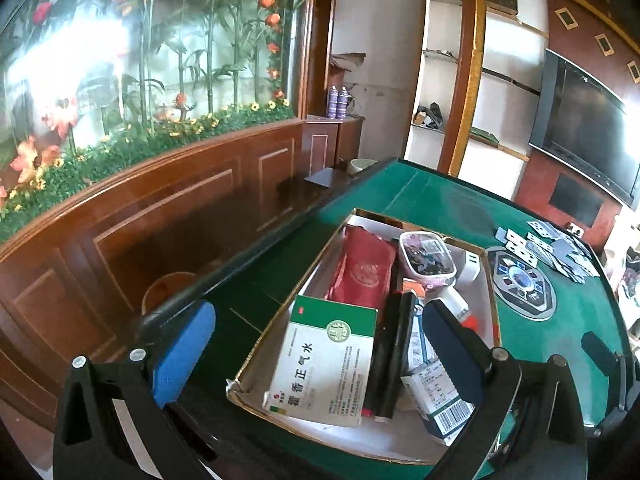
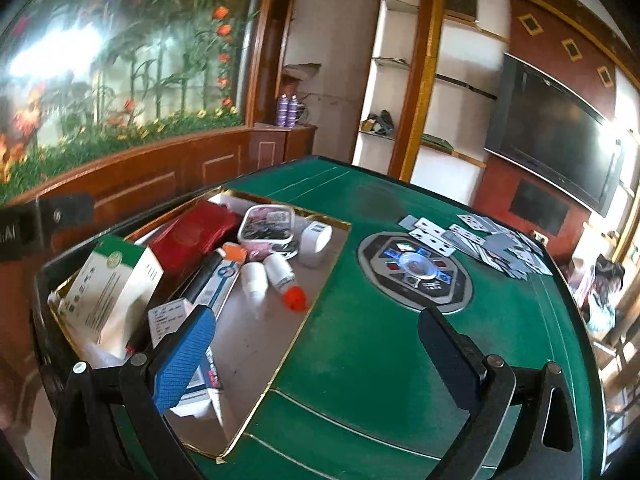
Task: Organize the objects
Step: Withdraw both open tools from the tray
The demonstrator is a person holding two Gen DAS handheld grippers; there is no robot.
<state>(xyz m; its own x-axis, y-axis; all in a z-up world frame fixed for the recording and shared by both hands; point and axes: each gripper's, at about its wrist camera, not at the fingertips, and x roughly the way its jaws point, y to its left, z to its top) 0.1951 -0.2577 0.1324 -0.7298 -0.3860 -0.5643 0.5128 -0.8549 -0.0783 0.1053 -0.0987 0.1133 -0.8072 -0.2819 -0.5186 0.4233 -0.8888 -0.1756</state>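
Observation:
A shallow white box with a gold rim (image 1: 491,280) (image 2: 320,280) lies on the green table. In it are a green and white medicine carton (image 1: 328,360) (image 2: 108,284), a red packet (image 1: 364,268) (image 2: 196,232), a clear tub with a pink rim (image 1: 426,258) (image 2: 266,226), a white charger (image 1: 472,264) (image 2: 316,240), a black stick (image 1: 390,352) and two small white bottles (image 2: 252,284), one orange-capped. My left gripper (image 1: 318,350) hangs open over the box's near end. My right gripper (image 2: 316,356) is open and empty above the box's right rim and the felt.
Playing cards (image 1: 556,248) (image 2: 480,244) are scattered at the far right of the table, beside the round centre panel (image 1: 520,284) (image 2: 416,272). A wooden panelled wall with flowers runs along the left. A dark television hangs at the right.

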